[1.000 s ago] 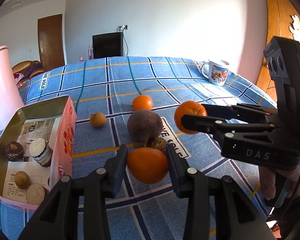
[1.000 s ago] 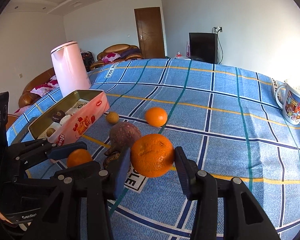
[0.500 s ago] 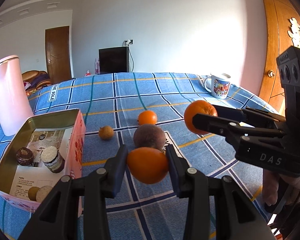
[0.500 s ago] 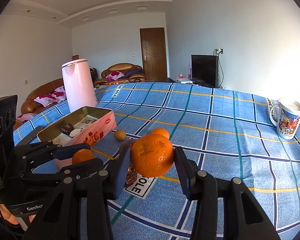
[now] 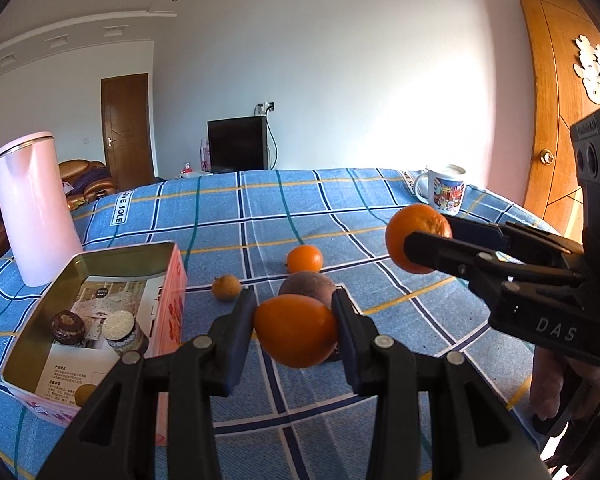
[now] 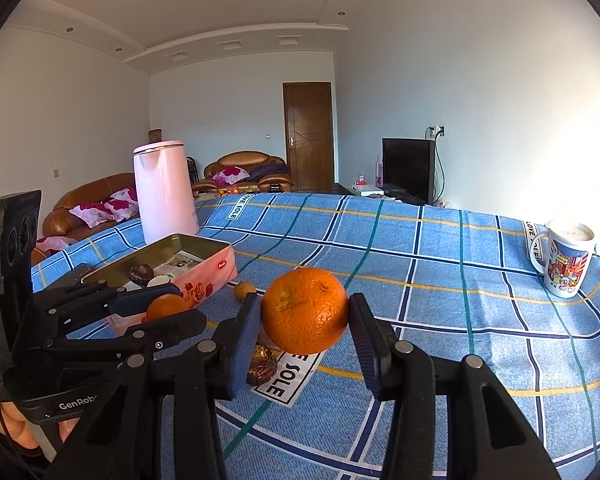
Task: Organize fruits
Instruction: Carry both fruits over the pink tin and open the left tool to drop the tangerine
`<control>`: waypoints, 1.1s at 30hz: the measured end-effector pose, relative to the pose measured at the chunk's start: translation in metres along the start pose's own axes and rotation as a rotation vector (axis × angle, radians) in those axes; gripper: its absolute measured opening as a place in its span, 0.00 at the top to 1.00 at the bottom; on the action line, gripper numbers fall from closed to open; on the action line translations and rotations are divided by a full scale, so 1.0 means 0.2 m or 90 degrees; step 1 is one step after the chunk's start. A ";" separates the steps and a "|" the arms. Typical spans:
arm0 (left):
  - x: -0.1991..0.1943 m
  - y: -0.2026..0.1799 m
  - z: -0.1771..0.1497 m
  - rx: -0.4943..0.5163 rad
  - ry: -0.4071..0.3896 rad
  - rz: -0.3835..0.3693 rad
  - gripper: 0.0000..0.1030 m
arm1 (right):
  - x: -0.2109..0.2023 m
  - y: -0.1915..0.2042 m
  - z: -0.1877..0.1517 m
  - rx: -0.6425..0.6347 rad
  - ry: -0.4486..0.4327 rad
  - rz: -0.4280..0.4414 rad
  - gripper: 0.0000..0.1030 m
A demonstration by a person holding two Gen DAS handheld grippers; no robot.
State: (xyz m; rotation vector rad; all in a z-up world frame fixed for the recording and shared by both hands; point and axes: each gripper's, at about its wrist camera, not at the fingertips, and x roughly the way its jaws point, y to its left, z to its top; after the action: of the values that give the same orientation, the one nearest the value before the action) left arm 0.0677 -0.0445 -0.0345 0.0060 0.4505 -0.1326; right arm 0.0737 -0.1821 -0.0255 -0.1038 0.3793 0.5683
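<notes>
Mid-carry: the left gripper [image 5: 296,330] is clamped on a smooth orange fruit [image 5: 296,330] and the right gripper [image 6: 304,312] on a dimpled orange [image 6: 304,312], both held above the cloth, likely bound next for the open tin [image 5: 100,256] ahead-left.

The left gripper [image 5: 294,326] holds a fruit [image 5: 296,330] between its fingers, above the table [image 5: 380,200]. Just beyond it lie a round fruit [image 5: 306,290], then an orange [image 5: 305,259]; a small fruit [image 5: 226,287] lies ahead to the left. Left of the gripper stands a tin [image 5: 100,256] with snacks in it, a kettle [image 5: 36,208] behind it. To the right, the right gripper [image 6: 304,320] holds a mandarin [image 6: 305,310]. A mug [image 5: 444,190] stands far ahead to the right.
</notes>
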 end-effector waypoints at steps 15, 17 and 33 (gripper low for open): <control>-0.07 0.09 0.03 -0.011 -0.029 0.022 0.60 | 0.02 0.08 0.03 -0.024 -0.013 -0.009 0.54; -0.08 0.14 0.04 -0.020 -0.032 0.028 0.60 | 0.03 0.11 0.05 -0.028 -0.014 -0.001 0.55; -0.17 0.73 0.01 -0.130 -0.023 0.146 0.60 | 0.29 0.50 0.21 -0.076 0.021 0.117 0.54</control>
State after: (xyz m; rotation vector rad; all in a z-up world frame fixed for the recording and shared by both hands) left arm 0.0572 0.1049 -0.0204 -0.1441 0.4228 0.1383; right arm 0.0777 -0.0595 -0.0072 -0.1942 0.3886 0.7716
